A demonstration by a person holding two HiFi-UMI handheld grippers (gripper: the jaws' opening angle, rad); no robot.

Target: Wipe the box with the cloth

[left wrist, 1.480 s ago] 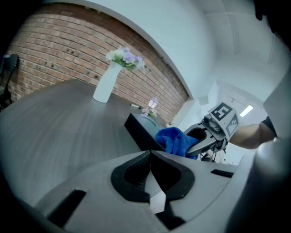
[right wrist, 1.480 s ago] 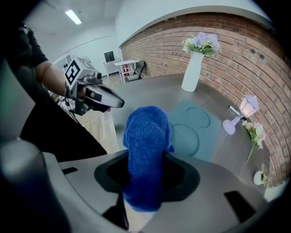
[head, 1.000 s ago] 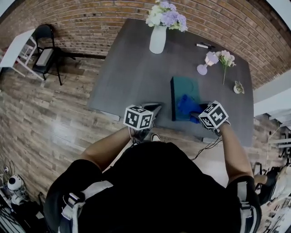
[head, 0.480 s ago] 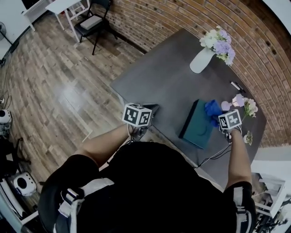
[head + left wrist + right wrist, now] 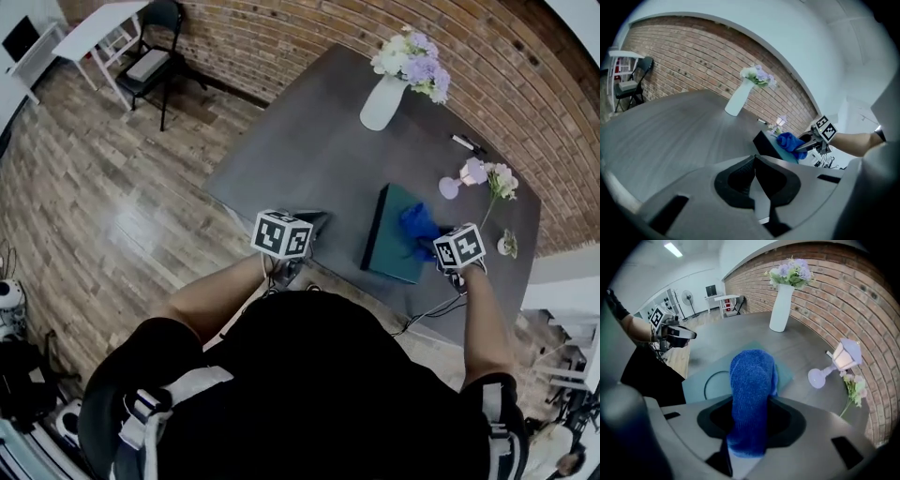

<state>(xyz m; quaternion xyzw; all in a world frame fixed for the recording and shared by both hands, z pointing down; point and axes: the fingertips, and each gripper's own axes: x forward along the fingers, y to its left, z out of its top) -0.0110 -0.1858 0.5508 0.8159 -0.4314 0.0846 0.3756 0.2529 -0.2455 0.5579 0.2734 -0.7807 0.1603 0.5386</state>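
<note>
A flat teal box point(image 5: 392, 246) with a dark side lies on the grey table point(image 5: 309, 155) near its front edge. A blue cloth point(image 5: 419, 228) rests on the box's right part, and my right gripper point(image 5: 437, 249) is shut on it. In the right gripper view the blue cloth point(image 5: 752, 385) hangs out of the jaws over the teal box point(image 5: 710, 380). My left gripper point(image 5: 314, 223) is shut and holds nothing, at the table's front edge left of the box. From the left gripper view the box point(image 5: 766, 144) and the cloth point(image 5: 790, 142) lie ahead to the right.
A white vase of flowers point(image 5: 386, 98) stands at the table's back. A small lilac lamp point(image 5: 454, 185), a flower stem point(image 5: 499, 187) and a pen point(image 5: 465, 143) lie at the right. A black chair point(image 5: 150, 61) and white desk point(image 5: 80, 33) stand on the wooden floor, far left.
The head camera has swung, so the whole scene shifts. My right gripper has kept hold of the blue cloth on the box's right side and moved it along the top. The left gripper stays put.
</note>
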